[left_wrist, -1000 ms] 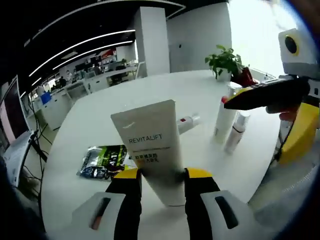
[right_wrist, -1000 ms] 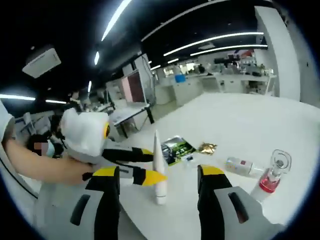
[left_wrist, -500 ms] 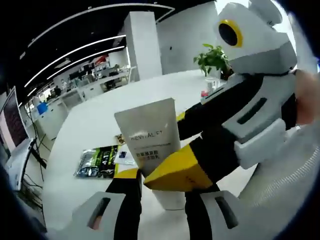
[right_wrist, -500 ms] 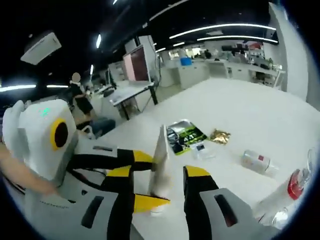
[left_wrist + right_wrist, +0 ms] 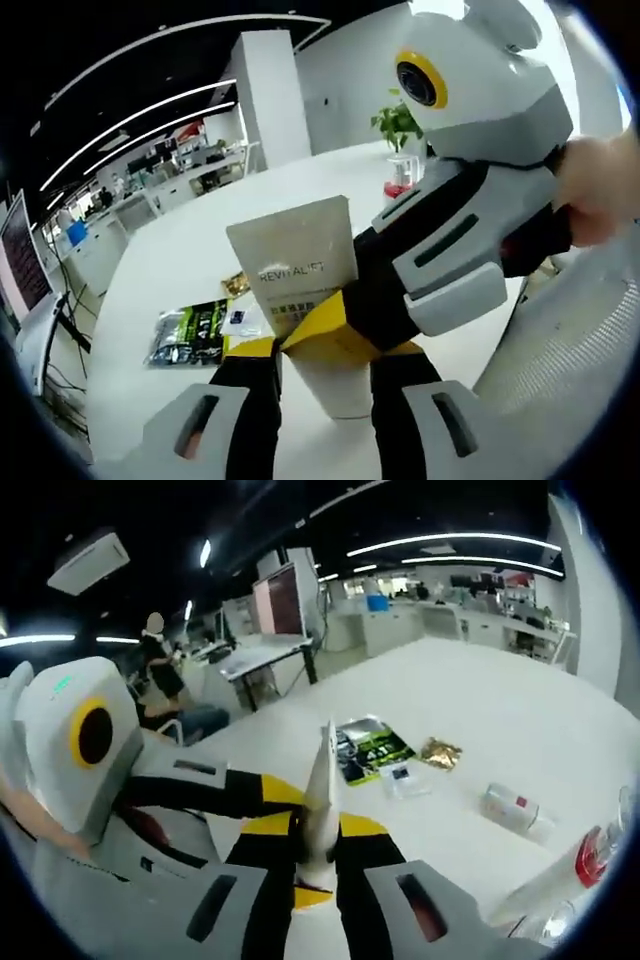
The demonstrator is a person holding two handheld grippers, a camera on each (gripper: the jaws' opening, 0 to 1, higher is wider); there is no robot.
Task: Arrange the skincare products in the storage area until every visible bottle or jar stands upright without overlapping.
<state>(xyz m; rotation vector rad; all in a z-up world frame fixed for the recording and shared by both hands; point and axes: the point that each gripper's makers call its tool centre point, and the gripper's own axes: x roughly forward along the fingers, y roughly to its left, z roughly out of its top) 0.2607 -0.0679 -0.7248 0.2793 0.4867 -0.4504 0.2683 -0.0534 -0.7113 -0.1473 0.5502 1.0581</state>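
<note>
A white REVITALIFT tube stands cap down on the white table, seen flat-on in the left gripper view. My left gripper has a jaw against each side of its lower part. My right gripper reaches in from the right, its yellow tip laid on the tube. In the right gripper view the tube shows edge-on, pinched between the jaws of the right gripper. The left gripper comes in from the left and meets the tube low down. A small bottle lies on its side.
A green packet lies flat beyond the tube, with a gold wrapper and a small white sachet beside it. A bottle with red liquid stands at the right edge. A potted plant stands at the table's far side.
My right gripper has come in over the tube and its jaws have shut on the tube's thin edge. The left gripper still grips the tube at the same spot.
</note>
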